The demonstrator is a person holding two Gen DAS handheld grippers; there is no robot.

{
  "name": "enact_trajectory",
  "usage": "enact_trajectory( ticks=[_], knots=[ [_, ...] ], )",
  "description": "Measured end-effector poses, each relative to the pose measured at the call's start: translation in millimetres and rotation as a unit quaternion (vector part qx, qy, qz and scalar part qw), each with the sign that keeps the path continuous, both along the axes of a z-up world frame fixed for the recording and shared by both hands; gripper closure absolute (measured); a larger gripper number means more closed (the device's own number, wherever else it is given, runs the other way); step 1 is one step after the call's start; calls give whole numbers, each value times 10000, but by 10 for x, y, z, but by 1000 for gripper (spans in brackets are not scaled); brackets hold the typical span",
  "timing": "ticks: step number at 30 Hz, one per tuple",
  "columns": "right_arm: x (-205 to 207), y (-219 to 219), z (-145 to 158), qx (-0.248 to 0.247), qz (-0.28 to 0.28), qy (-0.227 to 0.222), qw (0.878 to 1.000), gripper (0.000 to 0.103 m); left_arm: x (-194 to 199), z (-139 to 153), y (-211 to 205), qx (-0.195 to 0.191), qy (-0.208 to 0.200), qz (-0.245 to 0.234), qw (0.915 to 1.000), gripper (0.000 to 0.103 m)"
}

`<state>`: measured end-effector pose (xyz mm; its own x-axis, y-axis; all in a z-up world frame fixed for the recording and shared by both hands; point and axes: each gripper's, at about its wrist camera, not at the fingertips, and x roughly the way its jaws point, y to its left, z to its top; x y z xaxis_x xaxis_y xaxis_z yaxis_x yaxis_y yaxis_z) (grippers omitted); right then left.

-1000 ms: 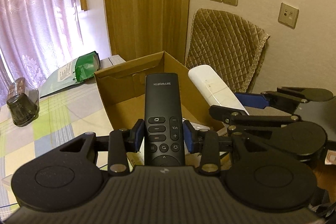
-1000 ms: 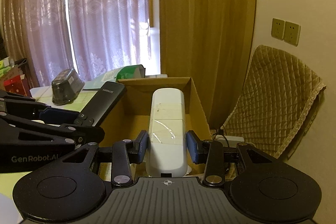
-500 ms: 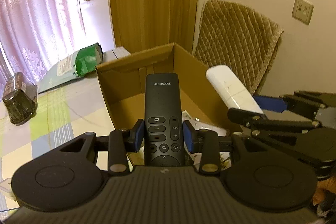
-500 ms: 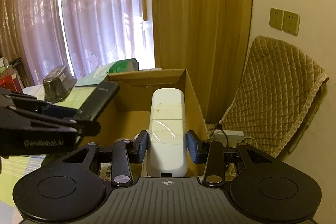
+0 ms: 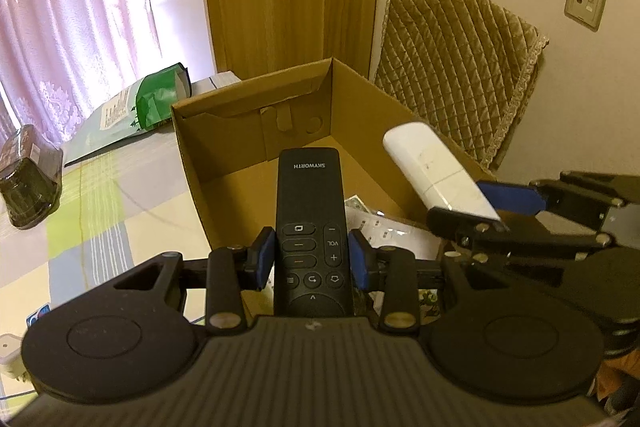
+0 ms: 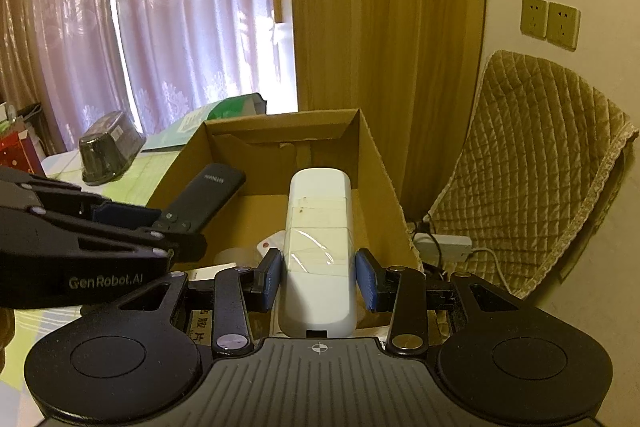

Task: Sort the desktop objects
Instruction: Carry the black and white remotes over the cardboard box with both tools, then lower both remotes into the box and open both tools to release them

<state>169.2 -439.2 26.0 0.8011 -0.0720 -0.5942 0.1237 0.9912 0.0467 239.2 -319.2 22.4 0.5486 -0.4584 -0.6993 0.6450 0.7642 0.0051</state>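
Left claw [image 5: 312, 259] pinching black remote [image 5: 310, 211] between blue pads, SKYWORTH end pointing forward over the open box [image 5: 224, 155]. Right claw [image 6: 320, 275] pinching white remote [image 6: 318, 227] the same way, held over the box's right half. Both remotes in the air above the box, side by side, not touching; black one on the left, angled toward the white one in the right wrist view. Box sits on the surface [image 5: 100, 211], checked cloth on it. Box floor has white papers [image 5: 384, 231] and a small white item with a red dot [image 6: 269, 242]. Dark tub [image 5: 28, 183] upside down on the surface, well left of the box. Green bag [image 5: 160, 99] lying behind the box's left corner. Quilted chair back [image 6: 536, 163] right of the box; power strip [image 6: 442, 245] below it.
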Motion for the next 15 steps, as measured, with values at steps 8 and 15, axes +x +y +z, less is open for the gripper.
enact_trajectory(
  ticks=[8, 15],
  knots=[
    [9, 0, -40, 26, 2, 37, 10000, 64, 25, -21, -15, -61, 86, 25, 9999, 69],
    [22, 8, -39, 23, 1, 51, 10000, 64, 8, -11, -18, 14, -55, -14, 10000, 68]
  ],
)
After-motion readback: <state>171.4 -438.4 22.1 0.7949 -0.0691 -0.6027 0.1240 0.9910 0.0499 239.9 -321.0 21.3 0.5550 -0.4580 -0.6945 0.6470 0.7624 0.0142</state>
